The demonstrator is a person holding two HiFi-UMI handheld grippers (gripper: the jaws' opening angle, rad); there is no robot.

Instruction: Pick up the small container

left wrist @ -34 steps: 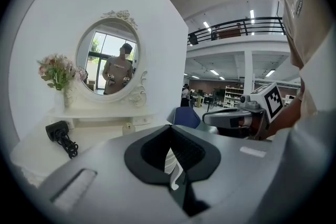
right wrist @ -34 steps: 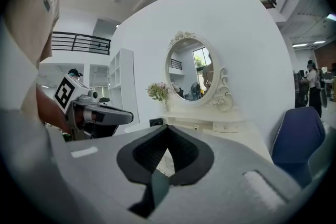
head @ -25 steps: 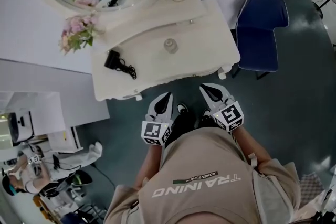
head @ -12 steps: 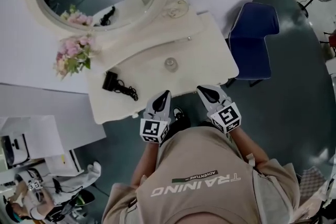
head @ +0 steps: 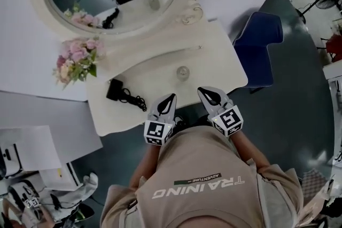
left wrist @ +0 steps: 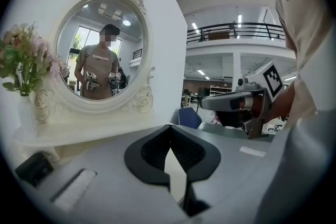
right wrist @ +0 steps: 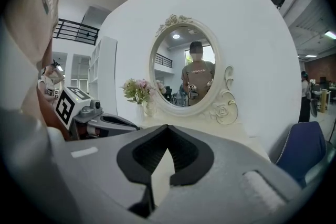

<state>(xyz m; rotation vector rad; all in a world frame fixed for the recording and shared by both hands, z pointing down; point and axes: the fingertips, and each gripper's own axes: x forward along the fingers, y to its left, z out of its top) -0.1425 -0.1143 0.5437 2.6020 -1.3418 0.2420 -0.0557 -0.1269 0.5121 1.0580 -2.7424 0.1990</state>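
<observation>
Here, the container (head: 183, 72) is standing near the desk's (head: 219, 61) front edge, contents too small to tell. Flowers (head: 77, 59) are sitting in a vase (left wrist: 27, 115) at the left edge. The left gripper (head: 171, 97) and right gripper (head: 203, 91) are hovering clenched, empty, at the front edge.

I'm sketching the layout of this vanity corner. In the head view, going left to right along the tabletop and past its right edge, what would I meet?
pink flowers → black adapter with cable → small container → blue chair
</observation>
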